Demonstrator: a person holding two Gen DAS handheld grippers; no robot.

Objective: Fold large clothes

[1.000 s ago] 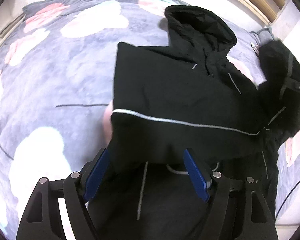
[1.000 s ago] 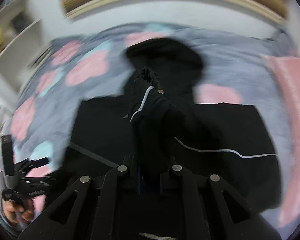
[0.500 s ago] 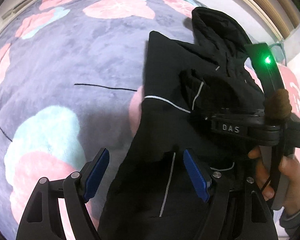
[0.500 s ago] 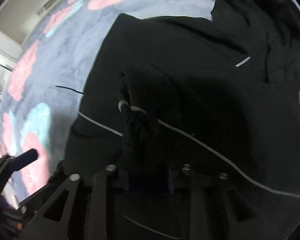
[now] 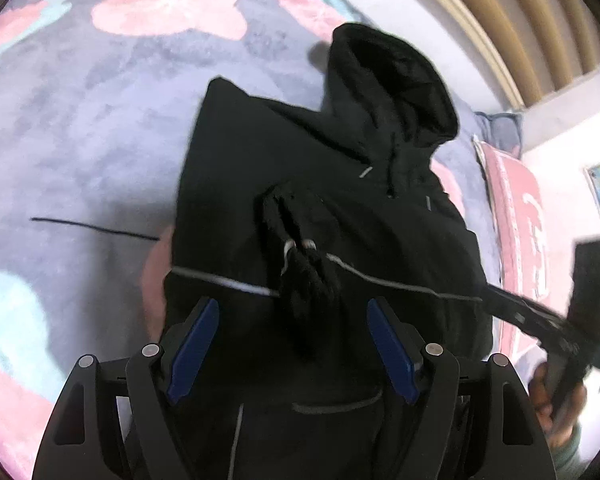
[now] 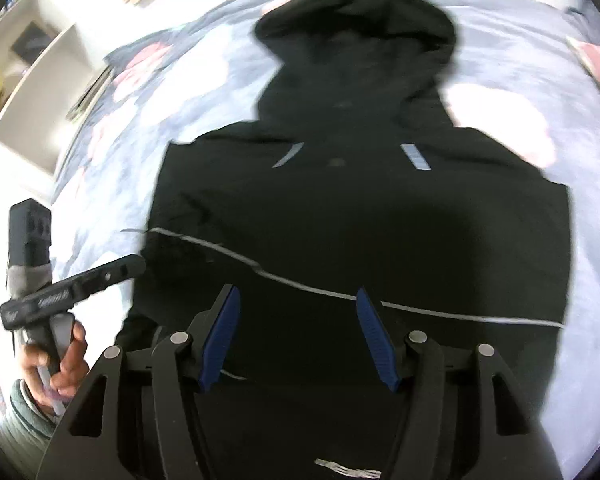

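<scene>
On the flowered blanket [image 5: 80,128] lies a black hoodie [image 5: 340,208], hood [image 5: 388,80] away from the person, with both sides apparently folded inward and one sleeve [image 5: 304,276] laid in a bunch down the middle over the grey stripe [image 5: 220,280]. Both tools hang above the lower part of the garment: the left gripper [image 5: 292,344] has its blue pads spread with nothing between them, and the right gripper [image 6: 298,332] is likewise parted and empty, its own view showing the hoodie [image 6: 360,208] squarely ahead. The next step is likely to take the hem and bring it up toward the hood. The main risk, as I judge it, is the loose sleeve: it sits rumpled rather than flat, so a lift at the hem could drag it sideways or let it slide out of the fold, undoing the tidy edges. A pinch that catches only the top layer would let the folded sides fall open, and dark cloth on dark cloth makes layers hard to tell apart. The soft blanket may also be nipped along with the fabric. Around the work, a pink pillow [image 5: 516,216] lies beside the hoodie on the right, and white shelves [image 6: 32,92] stand off to the left; neither blocks the fold. A thin dark line [image 5: 96,230] crosses the blanket at left.
</scene>
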